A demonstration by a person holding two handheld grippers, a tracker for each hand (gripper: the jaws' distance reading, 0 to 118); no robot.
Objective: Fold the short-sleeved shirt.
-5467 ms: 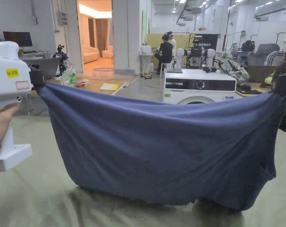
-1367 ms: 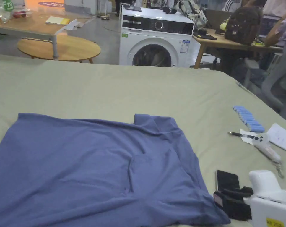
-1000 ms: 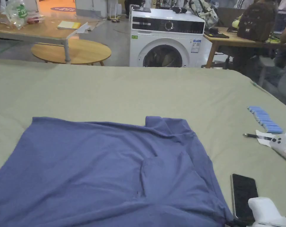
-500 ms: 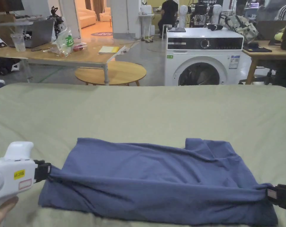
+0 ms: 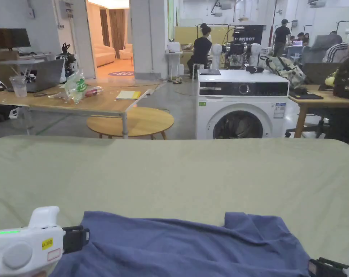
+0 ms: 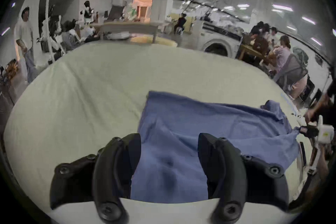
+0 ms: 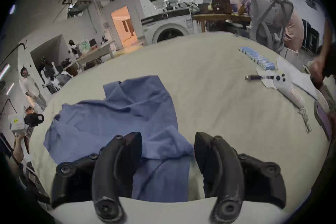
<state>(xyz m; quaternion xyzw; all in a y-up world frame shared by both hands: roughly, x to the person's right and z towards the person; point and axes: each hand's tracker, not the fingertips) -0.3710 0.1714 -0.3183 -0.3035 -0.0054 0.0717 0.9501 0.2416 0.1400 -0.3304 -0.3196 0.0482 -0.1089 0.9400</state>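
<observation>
The blue short-sleeved shirt [image 5: 184, 249] lies folded on the green-covered surface [image 5: 170, 173], its collar end to the right. My left gripper [image 5: 86, 238] is at the shirt's left edge. In the left gripper view its jaws stand wide apart over the blue shirt [image 6: 209, 126], so the left gripper [image 6: 169, 142] is open. My right gripper [image 5: 310, 267] is at the shirt's right end. Its jaws are also spread, with the shirt [image 7: 127, 115] lying between and beneath them, so the right gripper [image 7: 168, 140] is open too.
On the surface to the right lie a row of blue pieces [image 7: 258, 58], a pen [image 7: 254, 77], a white controller [image 7: 287, 88] and a phone [image 7: 321, 118]. A washing machine [image 5: 242, 104] and wooden tables stand beyond the far edge. People sit nearby.
Half a second ago both grippers were shut on the shirt's ends, holding it taut. Now both jaws are apart and the shirt rests slack. The head camera has tilted up.
</observation>
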